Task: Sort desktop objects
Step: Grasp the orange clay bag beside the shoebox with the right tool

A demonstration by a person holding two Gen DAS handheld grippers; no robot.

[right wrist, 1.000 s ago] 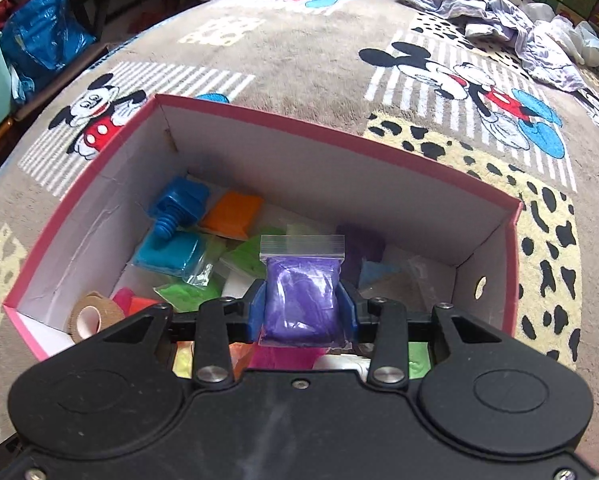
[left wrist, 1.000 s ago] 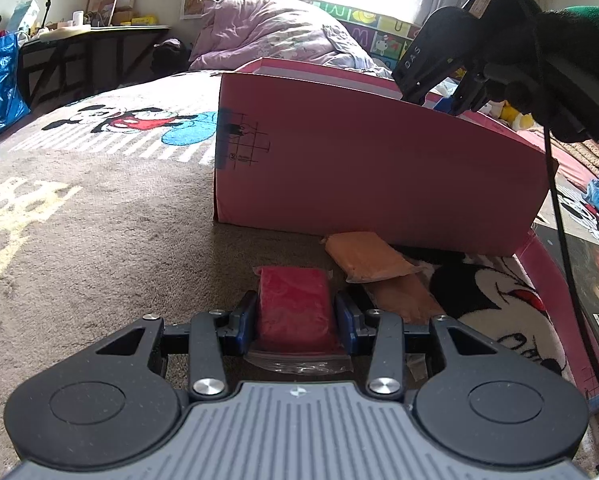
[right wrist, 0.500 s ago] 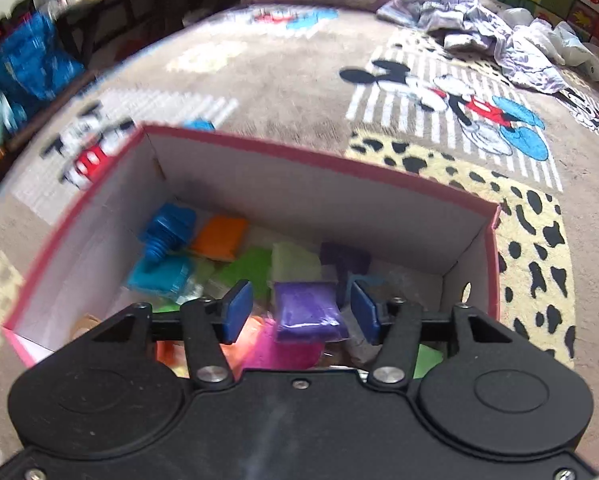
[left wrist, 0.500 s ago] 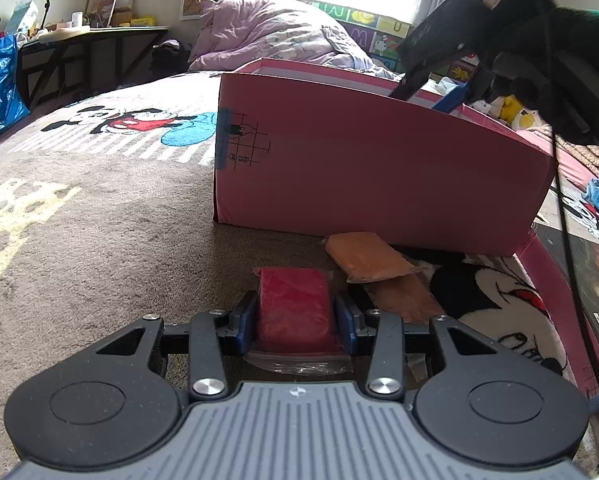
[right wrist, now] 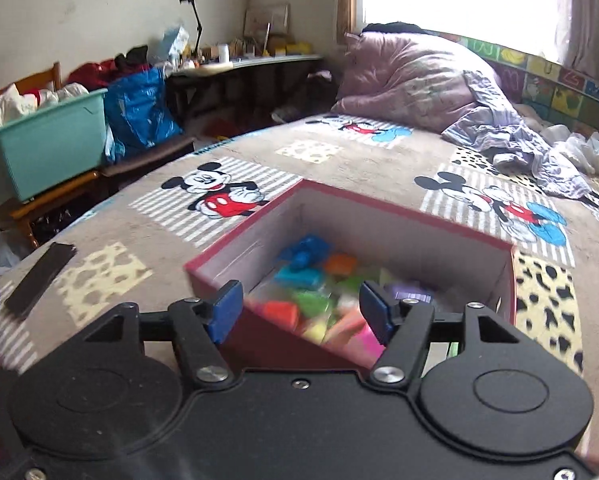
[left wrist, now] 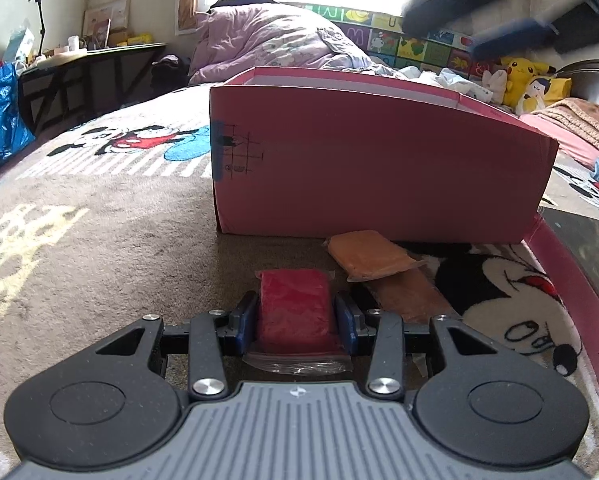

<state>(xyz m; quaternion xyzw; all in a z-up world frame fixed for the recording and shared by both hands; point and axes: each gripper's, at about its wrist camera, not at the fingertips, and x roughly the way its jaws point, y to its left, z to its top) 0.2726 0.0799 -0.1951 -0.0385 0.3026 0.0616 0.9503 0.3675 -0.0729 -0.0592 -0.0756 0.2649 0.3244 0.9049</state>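
Red clay bag [left wrist: 294, 309] clenched in left gripper [left wrist: 295, 322] — right gripper [right wrist: 301, 310] just opening, empty, above pink box [right wrist: 387, 216]; no legible writing.

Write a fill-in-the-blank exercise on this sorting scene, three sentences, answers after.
1. The left gripper is shut on a bagged block of ____ clay.
2. The right gripper has jaws that have just been opening, and between them it holds ____.
3. The orange packet lies ____ the pink box, on the blanket.

Answers: red; nothing; outside
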